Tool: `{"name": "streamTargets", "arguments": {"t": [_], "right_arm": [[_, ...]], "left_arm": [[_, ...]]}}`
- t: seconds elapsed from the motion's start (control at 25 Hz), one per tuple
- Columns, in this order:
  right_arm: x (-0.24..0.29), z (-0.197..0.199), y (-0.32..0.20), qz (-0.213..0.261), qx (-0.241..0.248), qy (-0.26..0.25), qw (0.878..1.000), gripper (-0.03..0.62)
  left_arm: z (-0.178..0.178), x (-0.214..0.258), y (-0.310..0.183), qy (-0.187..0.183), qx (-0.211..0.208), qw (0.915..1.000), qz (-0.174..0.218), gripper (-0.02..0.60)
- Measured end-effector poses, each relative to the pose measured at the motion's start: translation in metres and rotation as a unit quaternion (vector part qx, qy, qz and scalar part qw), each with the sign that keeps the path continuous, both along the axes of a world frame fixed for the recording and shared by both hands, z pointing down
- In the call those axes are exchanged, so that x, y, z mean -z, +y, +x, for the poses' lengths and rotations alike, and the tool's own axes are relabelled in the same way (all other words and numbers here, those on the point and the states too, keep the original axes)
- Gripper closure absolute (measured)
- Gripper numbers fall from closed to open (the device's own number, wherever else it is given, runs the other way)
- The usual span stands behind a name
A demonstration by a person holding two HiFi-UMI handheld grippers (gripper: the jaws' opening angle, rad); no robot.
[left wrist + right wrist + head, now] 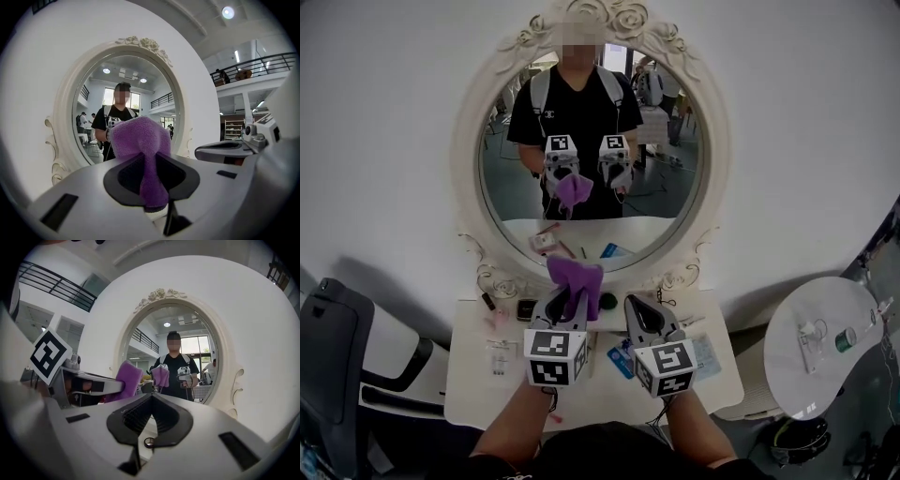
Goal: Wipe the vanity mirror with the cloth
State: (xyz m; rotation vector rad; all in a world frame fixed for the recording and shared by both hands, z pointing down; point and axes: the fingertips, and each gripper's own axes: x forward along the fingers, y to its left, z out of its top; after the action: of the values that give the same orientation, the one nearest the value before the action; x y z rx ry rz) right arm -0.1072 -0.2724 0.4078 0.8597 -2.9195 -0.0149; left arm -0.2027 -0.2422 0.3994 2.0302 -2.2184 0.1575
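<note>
Head view, left tongs (567, 306): clamped on the purple cloth (577, 279), which bunches out of the tips toward 12 o'clock, in front of the lower frame of the vanity mirror (508, 178).
Head view, right tongs (635, 306): just beside the left pair at 3 o'clock, over the white counter (478, 380).
Left gripper view, cloth (140, 140): pinched at centre between the jaws, its bunched top rising in front of the mirror glass (89, 129).
Left gripper view, neighbour: right tongs (225, 152) at 3 o'clock.
Right gripper view, right tongs (151, 397): jaws closed together, nothing between them.
Right gripper view, cloth (126, 378): at 9 o'clock, sticking out of the left tongs (91, 386).
Contact of cloth with glass: cannot tell.
</note>
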Motion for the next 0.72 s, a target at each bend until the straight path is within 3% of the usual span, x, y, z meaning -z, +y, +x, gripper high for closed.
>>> {"name": "streamTargets", "arguments": {"t": [0.2,0.36,0.52,0.72], "right_arm": [[-0.004,-0.011,-0.011,-0.011,0.038,-0.003,0.999,0.583],[-0.007,-0.02,-0.015,-0.018,0.062,-0.005,0.998,0.583],[-0.007,-0.023,-0.019,-0.021,0.077,-0.011,0.997,0.583],[-0.011,-0.022,-0.022,-0.031,0.089,-0.016,0.995,0.583]], "left_arm": [[-0.011,0.029,-0.012,-0.088,0.013,0.996,0.0,0.506],[-0.036,0.06,-0.019,-0.185,0.046,0.9815,-0.013,0.506],[-0.056,0.096,-0.027,-0.275,0.06,0.9589,-0.032,0.506],[-0.087,0.136,-0.03,-0.397,0.079,0.9112,-0.075,0.506]]}}
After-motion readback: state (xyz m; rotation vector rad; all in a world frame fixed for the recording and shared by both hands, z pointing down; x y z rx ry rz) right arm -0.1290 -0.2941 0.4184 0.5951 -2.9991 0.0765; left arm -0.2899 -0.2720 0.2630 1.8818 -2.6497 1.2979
